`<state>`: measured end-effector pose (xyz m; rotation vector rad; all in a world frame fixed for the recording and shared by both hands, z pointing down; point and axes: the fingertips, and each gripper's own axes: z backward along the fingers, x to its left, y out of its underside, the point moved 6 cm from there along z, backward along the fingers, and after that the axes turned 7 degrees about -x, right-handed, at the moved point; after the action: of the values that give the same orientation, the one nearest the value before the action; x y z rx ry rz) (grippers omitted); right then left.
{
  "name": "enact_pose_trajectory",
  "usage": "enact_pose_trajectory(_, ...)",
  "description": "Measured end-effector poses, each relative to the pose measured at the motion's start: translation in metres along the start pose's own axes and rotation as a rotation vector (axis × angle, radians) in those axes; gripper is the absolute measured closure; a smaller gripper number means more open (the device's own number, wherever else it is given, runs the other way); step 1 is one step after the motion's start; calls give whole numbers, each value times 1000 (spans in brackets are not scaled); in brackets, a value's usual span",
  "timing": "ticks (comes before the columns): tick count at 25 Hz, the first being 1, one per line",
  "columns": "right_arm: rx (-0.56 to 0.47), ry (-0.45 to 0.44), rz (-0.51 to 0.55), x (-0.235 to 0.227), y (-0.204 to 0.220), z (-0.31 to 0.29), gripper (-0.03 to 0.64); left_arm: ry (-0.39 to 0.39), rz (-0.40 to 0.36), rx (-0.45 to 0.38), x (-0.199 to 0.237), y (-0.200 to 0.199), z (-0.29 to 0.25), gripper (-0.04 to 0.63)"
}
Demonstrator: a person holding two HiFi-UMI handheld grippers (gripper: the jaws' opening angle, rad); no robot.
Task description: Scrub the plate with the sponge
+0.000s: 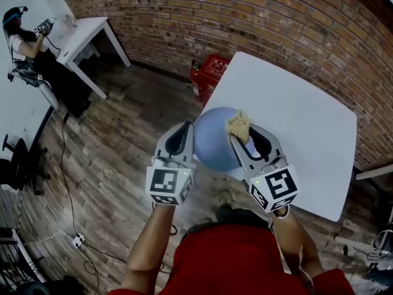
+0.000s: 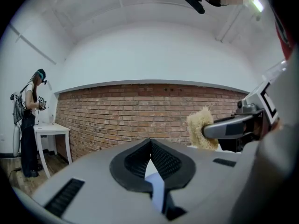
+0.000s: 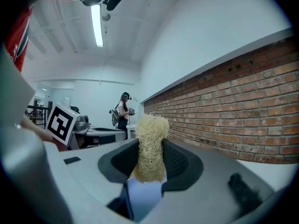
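Observation:
A round pale-blue plate [image 1: 212, 141] is held up over the near-left corner of the white table [image 1: 295, 121]. My left gripper [image 1: 186, 129] is shut on the plate's left rim; in the left gripper view the thin blue rim [image 2: 157, 190] runs between its closed jaws [image 2: 150, 146]. My right gripper [image 1: 237, 137] is shut on a tan fibrous sponge [image 1: 238, 125] that rests on the plate's right side. In the right gripper view the sponge [image 3: 149, 146] sticks up from the jaws, with the plate [image 3: 142, 196] just below. The sponge [image 2: 202, 129] also shows in the left gripper view.
A red fire-extinguisher box [image 1: 210, 74] stands on the wooden floor by the table's left edge. A second white table [image 1: 86, 34] and a person [image 1: 24, 42] are at the far left. A cable and power strip [image 1: 78, 241] lie on the floor. A brick wall runs behind.

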<state>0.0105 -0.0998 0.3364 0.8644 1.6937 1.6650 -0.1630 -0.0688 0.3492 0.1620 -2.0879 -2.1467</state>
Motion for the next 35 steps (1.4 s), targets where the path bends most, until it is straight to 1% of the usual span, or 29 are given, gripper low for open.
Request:
enact_pose_trajectory(5, 79, 10, -26, -25, 12, -31, 463, -28, 23, 67, 12, 15, -35, 581)
enact_pose_trajectory(9, 153, 22, -58, -41, 28, -53, 463, -57, 51, 151, 25, 34, -56, 580)
enact_pose_trajectory(13, 227, 37, -86, -49, 46, -73, 463, -55, 82, 238, 39, 53, -67, 580)
enact_pose_trajectory(14, 244, 43, -94, -49, 51, -78, 463, -50, 94, 255, 43, 56, -69, 577)
enact_pose_trajectory(15, 263, 50, -100, -49, 55, -83, 463, -39, 106, 273, 47, 60, -71, 558)
enact_pose_trajectory(16, 282, 56, -104, -49, 60, -88, 463, -25, 116, 294, 50, 64, -74, 505)
enact_pose_trajectory(17, 304, 64, -108, -49, 65, -93, 463, -8, 124, 318, 52, 68, -77, 470)
enact_pose_trajectory(22, 418, 102, -146, -48, 94, -112, 463, 82, 151, 471, 58, 103, -90, 413)
enact_pose_trajectory(24, 462, 111, -153, -46, 105, -117, 463, 106, 153, 537, 61, 119, -94, 399)
enact_pose_trajectory(28, 536, 125, -161, -44, 125, -123, 463, 134, 154, 645, 64, 146, -98, 394)
enact_pose_trajectory(31, 588, 127, -161, -43, 137, -128, 463, 148, 179, 712, 66, 163, -101, 394)
enact_pose_trajectory(35, 659, 113, -149, -39, 151, -139, 463, 167, 203, 782, 66, 178, -102, 394)
